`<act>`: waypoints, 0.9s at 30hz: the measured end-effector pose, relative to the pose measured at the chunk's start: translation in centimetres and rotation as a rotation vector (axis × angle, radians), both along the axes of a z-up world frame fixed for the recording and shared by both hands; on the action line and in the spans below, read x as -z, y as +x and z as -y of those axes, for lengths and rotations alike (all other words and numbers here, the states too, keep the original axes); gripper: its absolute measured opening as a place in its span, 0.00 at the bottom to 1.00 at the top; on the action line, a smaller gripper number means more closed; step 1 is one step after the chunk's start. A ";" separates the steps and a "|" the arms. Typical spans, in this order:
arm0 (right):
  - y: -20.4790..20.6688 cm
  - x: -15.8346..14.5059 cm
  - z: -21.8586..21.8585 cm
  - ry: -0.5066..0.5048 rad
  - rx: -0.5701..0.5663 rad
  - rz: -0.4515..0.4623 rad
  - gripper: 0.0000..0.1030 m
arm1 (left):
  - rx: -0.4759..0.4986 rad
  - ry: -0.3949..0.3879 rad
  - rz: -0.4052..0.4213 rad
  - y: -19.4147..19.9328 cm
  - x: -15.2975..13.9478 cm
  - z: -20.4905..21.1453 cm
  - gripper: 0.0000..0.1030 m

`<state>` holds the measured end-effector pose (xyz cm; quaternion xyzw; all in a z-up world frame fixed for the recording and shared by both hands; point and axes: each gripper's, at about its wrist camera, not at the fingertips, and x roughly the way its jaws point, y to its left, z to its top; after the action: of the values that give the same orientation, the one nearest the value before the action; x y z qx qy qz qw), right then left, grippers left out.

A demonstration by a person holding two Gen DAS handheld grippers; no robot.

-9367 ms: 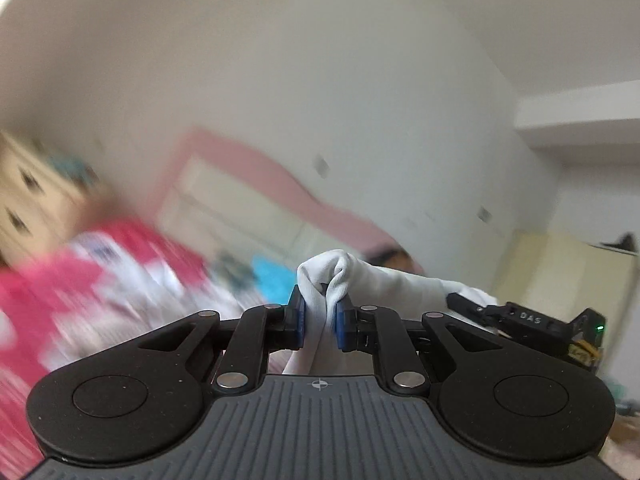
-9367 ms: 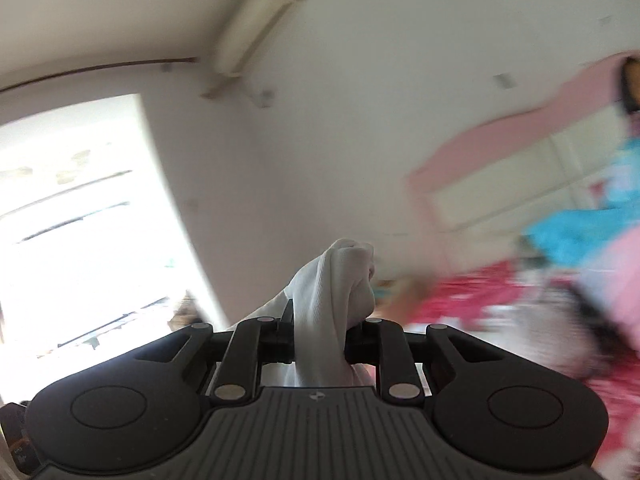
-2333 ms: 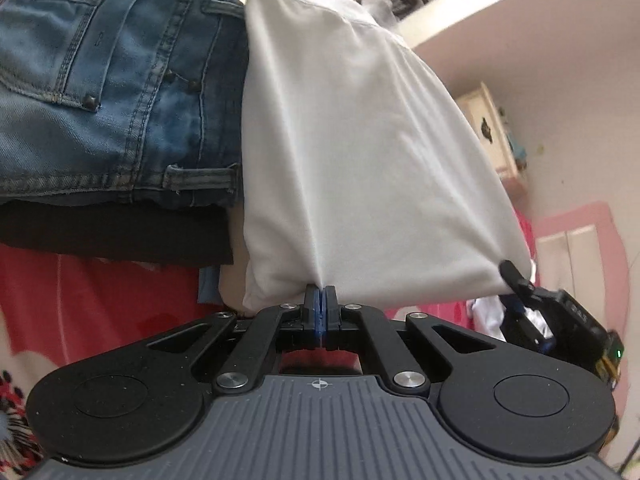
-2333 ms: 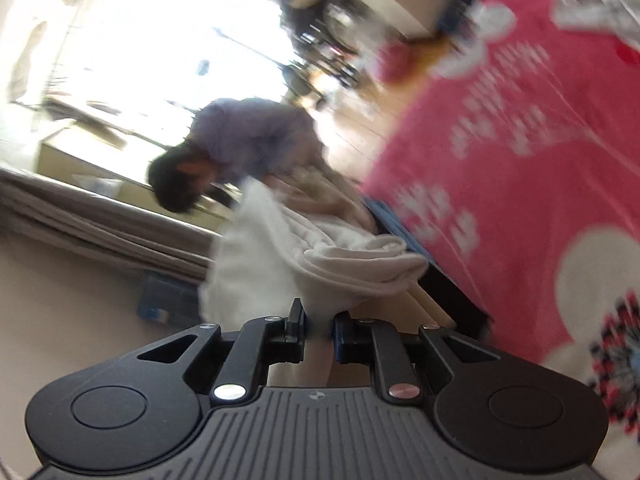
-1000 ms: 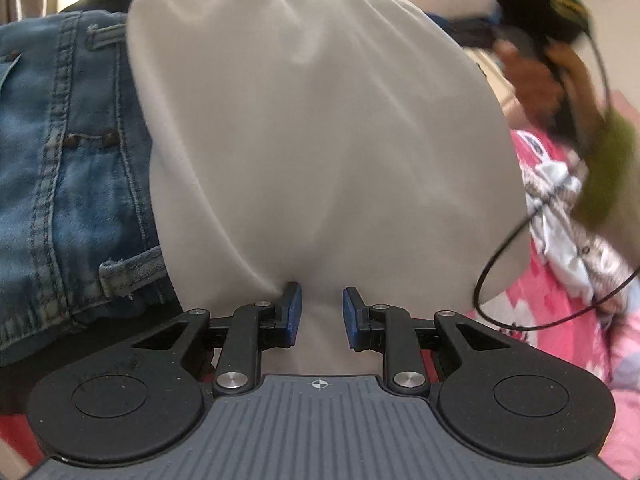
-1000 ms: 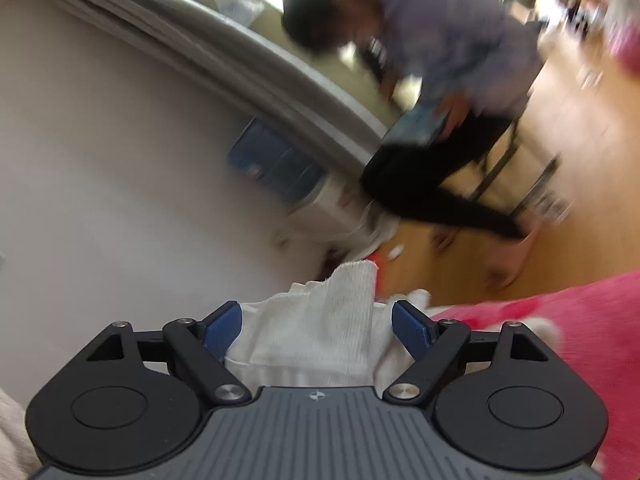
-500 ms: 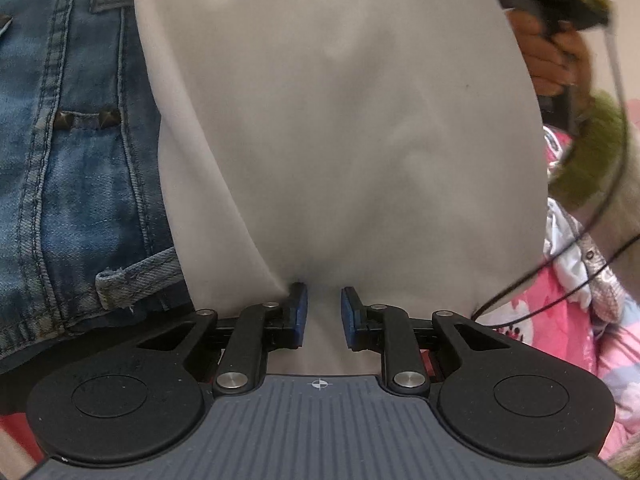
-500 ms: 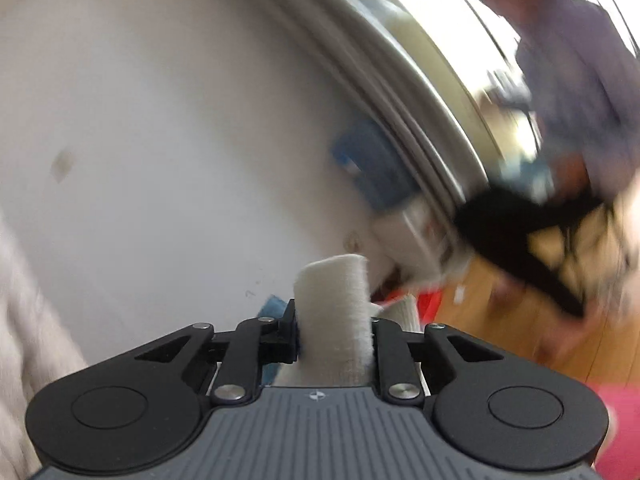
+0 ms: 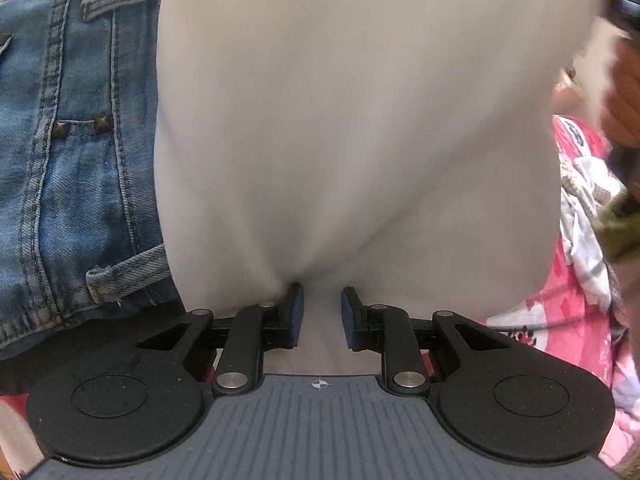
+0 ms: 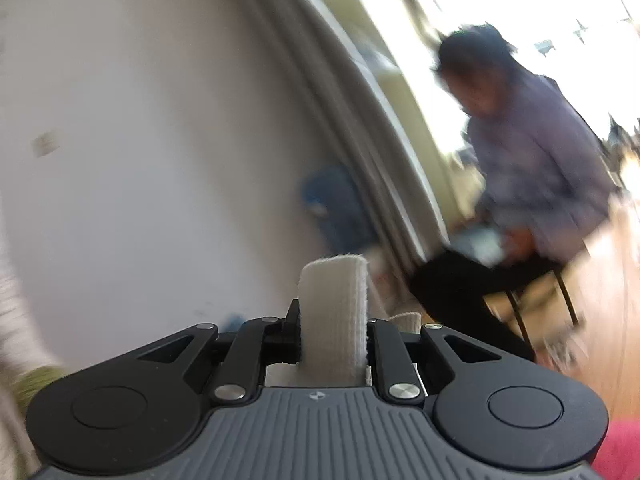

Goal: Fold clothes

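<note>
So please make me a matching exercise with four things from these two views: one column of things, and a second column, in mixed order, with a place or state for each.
Things:
1. white garment
2. jeans
3. ribbed white cloth
4. pink printed bedcover

Places or states:
A. pinched between the right gripper fingers
B. to the left of the white garment
C. under the clothes, showing at the right
D. lying ahead of the left gripper, its fingers apart

Pairs: 1-D, 2-B, 3-A, 4-C

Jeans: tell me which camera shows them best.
The left wrist view: the jeans fill its left side, with stitching, studs and a belt loop sharp, beside the white garment. The right wrist view shows none of them.
</note>
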<state>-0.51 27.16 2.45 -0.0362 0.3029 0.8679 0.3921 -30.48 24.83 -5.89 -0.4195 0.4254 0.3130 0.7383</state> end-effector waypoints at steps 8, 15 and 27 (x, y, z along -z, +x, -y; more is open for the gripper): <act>8.9 6.9 -2.5 -0.329 0.356 -0.475 0.48 | -0.016 0.015 0.016 0.0 0.3 -0.7 0.22; 11.7 -1.1 11.3 -0.135 0.454 -0.329 0.46 | -0.018 0.014 0.061 -0.5 0.5 -1.7 0.22; -6.2 1.2 14.6 -0.303 0.543 0.426 0.22 | 0.025 0.076 0.091 -2.9 -0.9 -2.8 0.32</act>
<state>-6.67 12.58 1.27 -0.1919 0.3380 0.6509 0.6522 -33.40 27.66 -4.96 -0.3996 0.3846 0.3003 0.7760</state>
